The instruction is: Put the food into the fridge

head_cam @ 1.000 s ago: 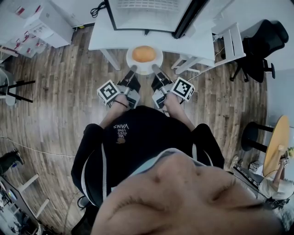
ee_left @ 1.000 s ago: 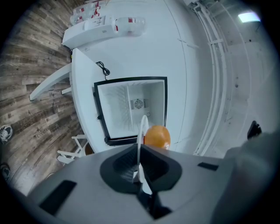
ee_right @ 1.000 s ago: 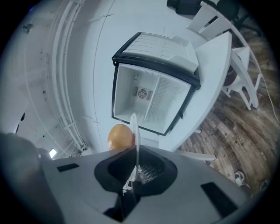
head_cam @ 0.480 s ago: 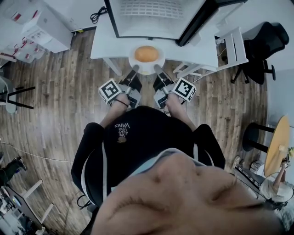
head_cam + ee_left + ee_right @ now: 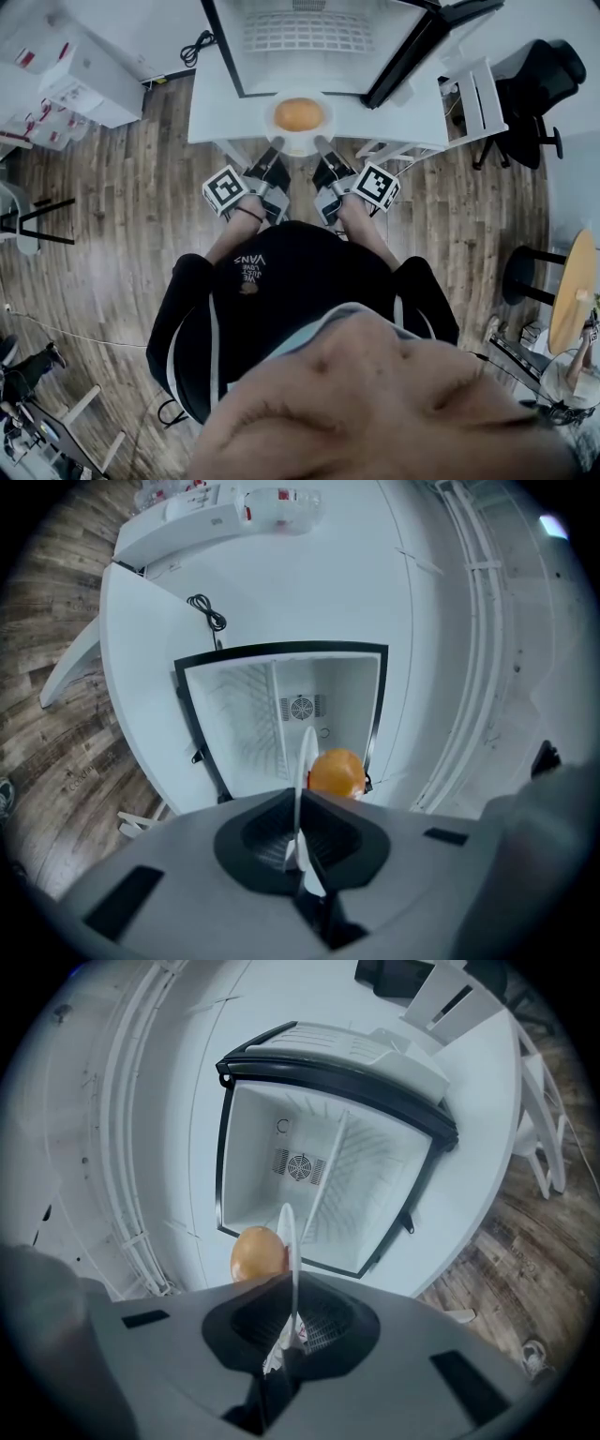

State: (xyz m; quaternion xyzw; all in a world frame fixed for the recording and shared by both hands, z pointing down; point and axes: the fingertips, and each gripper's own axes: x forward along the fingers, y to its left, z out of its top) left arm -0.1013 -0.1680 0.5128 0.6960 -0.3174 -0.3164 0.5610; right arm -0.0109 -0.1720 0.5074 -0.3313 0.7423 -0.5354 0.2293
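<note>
A round orange food (image 5: 299,114) lies on a white plate (image 5: 300,138), carried level in front of an open white mini fridge (image 5: 309,42) whose black-rimmed door (image 5: 412,42) swings to the right. My left gripper (image 5: 275,143) is shut on the plate's left rim and my right gripper (image 5: 321,143) on its right rim. In the left gripper view the plate (image 5: 304,757) shows edge-on between the jaws, the food (image 5: 335,772) beyond it, the bare fridge interior (image 5: 281,719) behind. The right gripper view shows the plate (image 5: 289,1237), the food (image 5: 259,1253) and the fridge (image 5: 319,1176) likewise.
The fridge stands on a white table (image 5: 216,94). White chairs (image 5: 469,84) and a black office chair (image 5: 534,94) are at the right, a black stool (image 5: 520,277) and round wooden table (image 5: 572,291) farther right. Boxes (image 5: 84,75) sit at the left.
Both grippers have carried the plate with the food forward toward the fridge; the fridge opening now looms larger and closer. The grips have not changed.
</note>
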